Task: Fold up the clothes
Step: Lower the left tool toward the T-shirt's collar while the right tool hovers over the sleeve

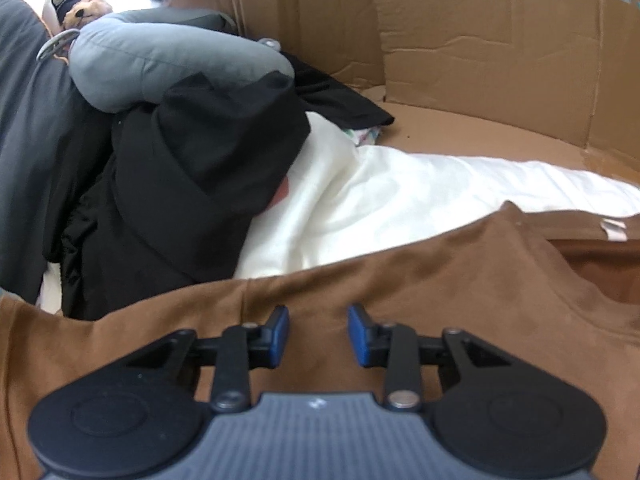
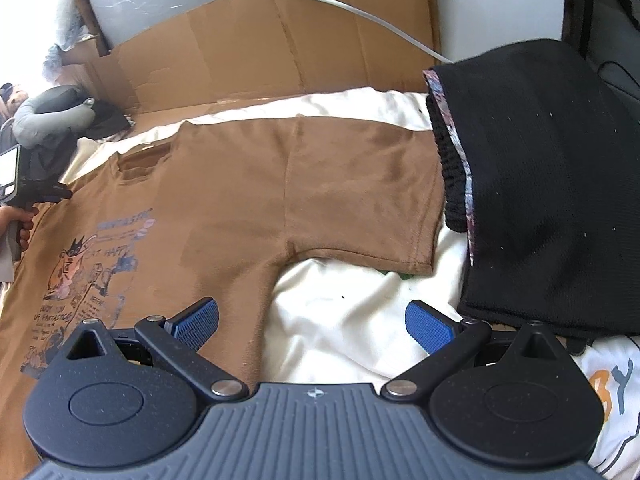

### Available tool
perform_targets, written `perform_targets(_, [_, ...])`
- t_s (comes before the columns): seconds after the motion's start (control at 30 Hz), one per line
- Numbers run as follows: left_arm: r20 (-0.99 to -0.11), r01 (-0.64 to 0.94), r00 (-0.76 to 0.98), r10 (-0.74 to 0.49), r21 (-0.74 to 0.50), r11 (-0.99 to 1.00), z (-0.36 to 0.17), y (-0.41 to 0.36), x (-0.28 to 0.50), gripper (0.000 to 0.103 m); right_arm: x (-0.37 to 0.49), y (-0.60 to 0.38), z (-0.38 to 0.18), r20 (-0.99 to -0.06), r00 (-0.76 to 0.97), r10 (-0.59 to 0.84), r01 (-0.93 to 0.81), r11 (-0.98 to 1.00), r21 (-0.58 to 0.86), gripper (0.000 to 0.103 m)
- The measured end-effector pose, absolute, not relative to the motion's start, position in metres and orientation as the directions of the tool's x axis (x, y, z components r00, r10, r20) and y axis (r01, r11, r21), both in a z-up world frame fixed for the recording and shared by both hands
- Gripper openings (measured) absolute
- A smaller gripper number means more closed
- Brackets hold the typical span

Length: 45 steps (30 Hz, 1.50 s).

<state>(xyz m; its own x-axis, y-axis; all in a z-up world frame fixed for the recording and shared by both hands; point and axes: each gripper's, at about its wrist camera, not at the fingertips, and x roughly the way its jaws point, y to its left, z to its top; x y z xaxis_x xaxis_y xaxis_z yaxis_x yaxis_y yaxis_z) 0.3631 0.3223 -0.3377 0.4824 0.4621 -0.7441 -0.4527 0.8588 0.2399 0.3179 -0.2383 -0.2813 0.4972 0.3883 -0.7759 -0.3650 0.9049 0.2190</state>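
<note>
A brown T-shirt lies spread flat, print side up, on a white cloth. One short sleeve reaches toward a black garment. My left gripper hovers low over the shirt near its shoulder edge. Its blue pads stand a small way apart, with only flat fabric under the gap. From the right wrist view it shows at the far left, held by a hand. My right gripper is wide open over the shirt's side hem below the armpit, holding nothing.
A heap of black clothes and a grey neck pillow lie beyond the shirt's left side. Cardboard walls ring the work area. A white cable runs across the cardboard. The white cloth extends past the shirt.
</note>
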Motion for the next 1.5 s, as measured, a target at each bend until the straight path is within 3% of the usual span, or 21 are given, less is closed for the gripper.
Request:
perform_targets(0.7, [-0.74,-0.457,0.472,0.48,0.26,0.851,-0.321,0.335,0.381,0.034,0.348,-0.241,-0.319,-0.792,0.475,0.383,-0.274,0.92,0.281,0.1])
perform_targets(1.03, [-0.728,-0.4,0.511,0.457,0.269,0.876,-0.299,0.323,0.375,0.035,0.362,-0.254,-0.327,-0.769,0.514,0.381,-0.14,0.921,0.362,0.08])
perform_targets(1.37, [-0.732,-0.342,0.552,0.398,0.236,0.909,-0.285,0.3,0.376,0.036,0.385,-0.271,-0.339,-0.753,0.537,0.381,0.048,0.877,0.478,0.07])
perform_targets(1.47, [-0.742,-0.311,0.571,0.351,0.2,0.929,-0.282,0.281,0.372,0.037,0.389,-0.278,-0.344,-0.751,0.545,0.374,0.128,0.847,0.515,0.059])
perform_targets(1.5, [-0.751,-0.29,0.577,0.322,0.181,0.94,-0.282,0.272,0.369,0.037,0.388,-0.282,-0.345,-0.75,0.55,0.366,0.171,0.83,0.53,0.05])
